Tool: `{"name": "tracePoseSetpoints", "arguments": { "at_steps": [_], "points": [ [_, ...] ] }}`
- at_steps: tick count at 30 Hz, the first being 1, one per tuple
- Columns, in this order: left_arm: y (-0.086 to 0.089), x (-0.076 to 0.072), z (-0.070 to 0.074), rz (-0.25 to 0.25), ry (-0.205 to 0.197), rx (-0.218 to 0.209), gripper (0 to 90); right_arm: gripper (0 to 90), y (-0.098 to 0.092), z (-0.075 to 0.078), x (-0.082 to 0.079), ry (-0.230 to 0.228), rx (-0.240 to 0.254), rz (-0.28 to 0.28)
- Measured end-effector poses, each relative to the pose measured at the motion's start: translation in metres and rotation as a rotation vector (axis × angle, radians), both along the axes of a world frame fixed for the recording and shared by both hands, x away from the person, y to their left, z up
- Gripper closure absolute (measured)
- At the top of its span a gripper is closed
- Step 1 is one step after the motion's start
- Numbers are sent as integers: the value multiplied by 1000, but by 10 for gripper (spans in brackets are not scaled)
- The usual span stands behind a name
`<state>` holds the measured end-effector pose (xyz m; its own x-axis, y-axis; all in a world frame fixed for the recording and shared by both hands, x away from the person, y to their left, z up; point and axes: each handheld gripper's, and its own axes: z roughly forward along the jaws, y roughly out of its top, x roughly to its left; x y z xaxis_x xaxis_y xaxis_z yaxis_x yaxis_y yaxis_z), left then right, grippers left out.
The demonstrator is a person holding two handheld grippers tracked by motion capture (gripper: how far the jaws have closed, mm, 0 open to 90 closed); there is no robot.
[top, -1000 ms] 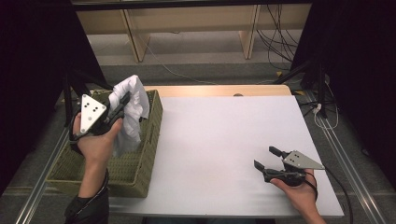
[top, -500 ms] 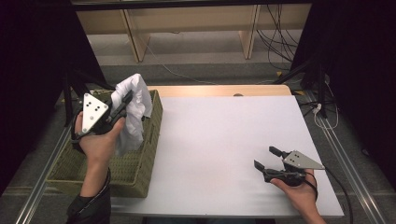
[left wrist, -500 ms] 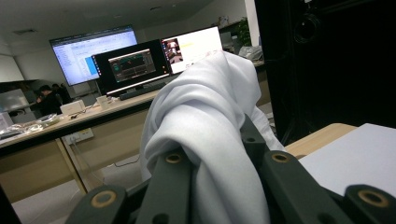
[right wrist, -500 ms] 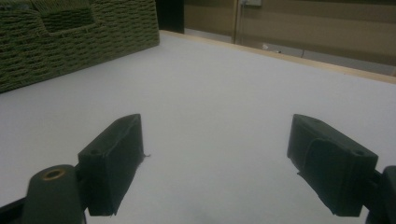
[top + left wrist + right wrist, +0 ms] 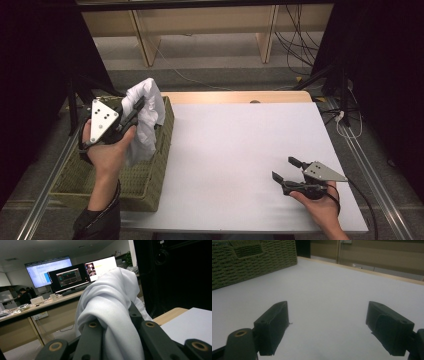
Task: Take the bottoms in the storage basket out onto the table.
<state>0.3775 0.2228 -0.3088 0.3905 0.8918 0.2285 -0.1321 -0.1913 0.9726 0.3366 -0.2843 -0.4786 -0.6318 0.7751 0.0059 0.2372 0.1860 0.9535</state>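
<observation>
Matte white sheeting covers the table (image 5: 240, 160), flat and unmarked, with a strip of pale wood exposed along its far edge. Beyond that edge stand light wooden furniture panels on a grey floor, and black cables (image 5: 295, 45) trail down at the far right.

At the table's left side sits a rectangular woven basket (image 5: 145, 185), olive-green, of coarse plaited fibre with thick walls. In the right gripper view the same weave (image 5: 249, 262) shows as horizontal rows of braid, standing on the white surface well apart from that gripper.

The left gripper (image 5: 132, 111) is held raised over the basket, its grey three-cornered plate facing up. Its black jaws are closed on a white cloth (image 5: 145, 120), a soft, matte fabric that bunches above the jaws and hangs in loose folds into the basket. In the left gripper view the cloth (image 5: 112, 315) drapes thickly between the jaws, its folds smooth and rounded. Behind it are a long wooden desk and lit monitors (image 5: 70, 276).

The right gripper (image 5: 286, 169) rests low at the near right of the table, held by the person's right hand (image 5: 320, 205). Its jaws stand wide apart and hold nothing, with bare white surface between the blunt, rectangular black pads (image 5: 274, 325).
</observation>
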Motion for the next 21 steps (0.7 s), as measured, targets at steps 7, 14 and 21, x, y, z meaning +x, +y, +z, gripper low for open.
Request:
{"name": "tracePoseSetpoints", "arguments": {
  "at_steps": [7, 14, 21],
  "points": [
    [-3, 1, 0, -4, -2, -1, 777, 193, 0, 0, 0, 4, -3, -2],
    [-7, 1, 0, -12, -3, 1, 777, 192, 0, 0, 0, 3, 16, -1],
    [-11, 1, 0, -21, -4, 6, 777, 192, 0, 1, -1, 5, 15, -3]
  ]
}}
